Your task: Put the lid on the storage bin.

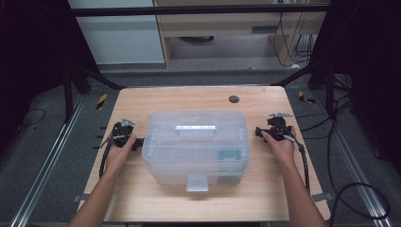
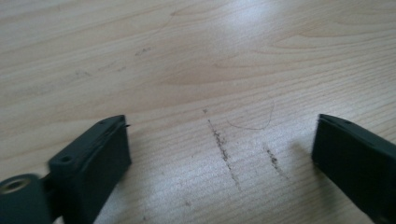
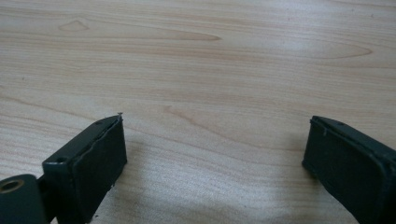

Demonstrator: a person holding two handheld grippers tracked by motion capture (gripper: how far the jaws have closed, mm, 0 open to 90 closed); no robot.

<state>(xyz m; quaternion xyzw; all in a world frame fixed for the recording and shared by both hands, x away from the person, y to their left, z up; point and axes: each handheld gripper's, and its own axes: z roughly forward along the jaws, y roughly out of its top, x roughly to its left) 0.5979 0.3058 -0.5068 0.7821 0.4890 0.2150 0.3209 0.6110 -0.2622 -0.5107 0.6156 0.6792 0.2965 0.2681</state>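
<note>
A clear plastic box [image 1: 196, 147] sits at the middle of the wooden tabletop [image 1: 179, 99], lid on, with a pale handle [image 1: 196, 127] lying flat along the top and a latch tab [image 1: 196, 182] on the near wall; something teal [image 1: 229, 154] shows through the plastic at its right end, too dim to name; a small dark round spot [image 1: 233, 99] marks the tabletop beyond the box.

The left tongs [image 1: 138, 143] sit in the person's left hand [image 1: 119, 150] just beside the box's left wall, pointed toward it; whether they touch the wall I cannot tell from the high view; in the left gripper view the left tongs [image 2: 219, 147] stand spread wide, nothing between the jaws, bare wood with a few dark scuffs [image 2: 223, 150] below them.

The right tongs [image 1: 257, 132] sit in the right hand [image 1: 280, 144] near the box's right wall, a narrow gap of wood between them and it; in the right gripper view the right tongs [image 3: 212, 144] are likewise spread wide and hold nothing, with plain wood grain under them.

Both forearms come in from the near edge, one on each side of the box; a black cable [image 1: 305, 163] trails from the right tongs along the right forearm toward the tabletop's near right corner.
</note>
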